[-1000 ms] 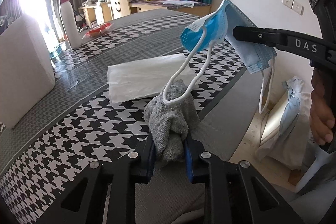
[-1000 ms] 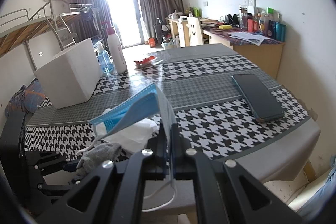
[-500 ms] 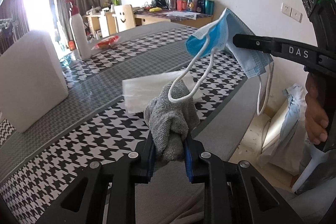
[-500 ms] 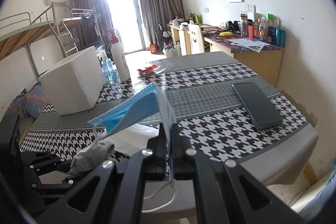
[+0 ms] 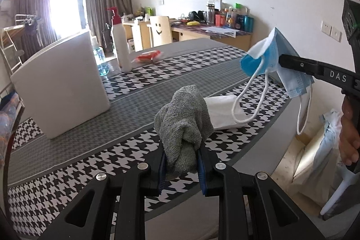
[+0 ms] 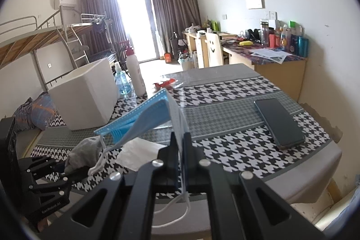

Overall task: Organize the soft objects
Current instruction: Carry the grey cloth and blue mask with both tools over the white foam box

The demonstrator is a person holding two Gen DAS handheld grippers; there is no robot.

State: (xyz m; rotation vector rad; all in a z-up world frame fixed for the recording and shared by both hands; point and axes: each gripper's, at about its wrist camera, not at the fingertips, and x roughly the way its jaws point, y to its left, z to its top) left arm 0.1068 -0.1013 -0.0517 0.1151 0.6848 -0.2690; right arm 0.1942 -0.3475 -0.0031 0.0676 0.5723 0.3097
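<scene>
Over the houndstooth table (image 5: 67,172), the left gripper (image 5: 181,163) pinches a bunched grey cloth (image 5: 183,125), and the right gripper (image 6: 180,145), lettered "DAS", clamps a blue face mask (image 6: 144,118) with dangling loops. A white folded sheet (image 5: 221,111) lies just beyond the cloth. A white foam box (image 5: 60,87), pump bottle (image 5: 120,46) and phone (image 6: 279,123) stand farther off.

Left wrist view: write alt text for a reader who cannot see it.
The left gripper clamps a bunched grey cloth above a houndstooth-covered table. At right, the right gripper holds up a blue face mask, ear loops dangling. A white box stands at left.
</scene>
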